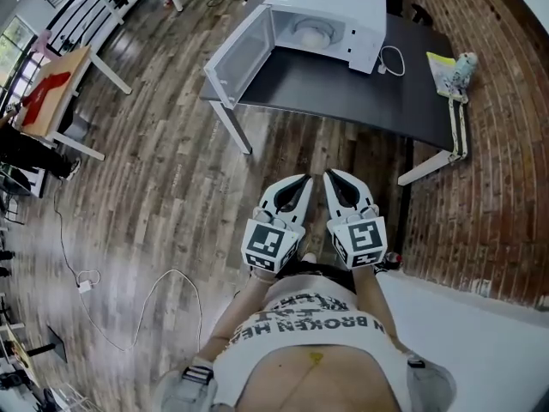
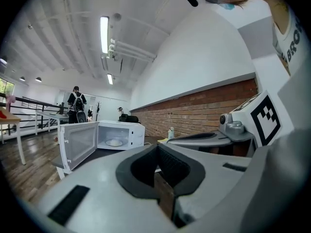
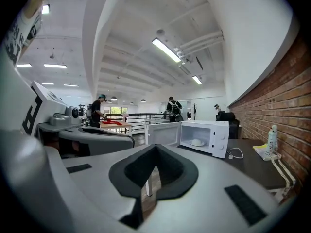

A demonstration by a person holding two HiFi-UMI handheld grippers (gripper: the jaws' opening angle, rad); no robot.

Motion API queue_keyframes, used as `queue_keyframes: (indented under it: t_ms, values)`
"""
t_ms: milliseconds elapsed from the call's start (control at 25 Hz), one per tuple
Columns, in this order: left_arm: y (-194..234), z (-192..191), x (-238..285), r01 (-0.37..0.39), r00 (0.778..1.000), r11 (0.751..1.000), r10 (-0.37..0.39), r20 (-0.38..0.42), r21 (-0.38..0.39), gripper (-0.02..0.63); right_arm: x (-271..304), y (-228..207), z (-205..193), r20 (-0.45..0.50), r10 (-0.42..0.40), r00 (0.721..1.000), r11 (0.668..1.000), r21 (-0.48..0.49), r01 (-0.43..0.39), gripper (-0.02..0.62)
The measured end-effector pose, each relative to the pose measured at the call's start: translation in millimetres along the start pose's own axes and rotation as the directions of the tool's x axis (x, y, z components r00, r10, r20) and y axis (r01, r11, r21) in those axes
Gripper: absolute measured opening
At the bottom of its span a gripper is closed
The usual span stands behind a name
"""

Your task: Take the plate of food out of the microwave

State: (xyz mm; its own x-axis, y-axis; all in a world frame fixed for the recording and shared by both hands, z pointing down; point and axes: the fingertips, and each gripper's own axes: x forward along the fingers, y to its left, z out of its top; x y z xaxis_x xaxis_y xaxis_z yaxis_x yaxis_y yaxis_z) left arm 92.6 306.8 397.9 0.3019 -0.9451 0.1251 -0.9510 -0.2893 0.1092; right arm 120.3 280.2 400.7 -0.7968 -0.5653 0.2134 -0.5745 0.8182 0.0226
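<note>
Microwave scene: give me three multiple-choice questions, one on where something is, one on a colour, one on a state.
1. Where is the plate relative to the microwave?
A. On top of it
B. Inside it
C. On the floor below it

2. What colour is the microwave?
A. Black
B. Red
C. White

3. How is the microwave's door?
A. Swung open
B. Closed
C. Lying off its hinges

Answers:
1 B, since the plate shows inside the lit cavity in the head view and in both gripper views.
2 C, since its casing and door are white against the dark table.
3 A, since the door stands out to the side, leaving the cavity exposed.
</note>
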Motion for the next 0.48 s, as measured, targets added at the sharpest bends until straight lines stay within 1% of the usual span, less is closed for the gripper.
queue_keyframes:
  t_ms: [120,320,480]
  values:
    - [24.7,6.9,22.4,0.020,1.000,1.000,-0.020,0.004,0.006,0.006,28.1,-12.3,8.8,0.009,-0.016,1.000,1.000,-0.003,0.016,0.008]
    - [63.1,19.6,58.5,0.075,0.997,0.997,-0.075,0.006,0.007,0.006,75.8,-27.5,23.7,0.016,-0.040,0.999,0.999,-0.007,0.040,0.008]
    - [89.2,22.3,79.7,0.112,0.994,0.994,-0.112,-0.008,0.001,0.006,108.7,-34.2,29.3,0.010,-0.063,0.998,0.998,-0.014,0.063,0.008]
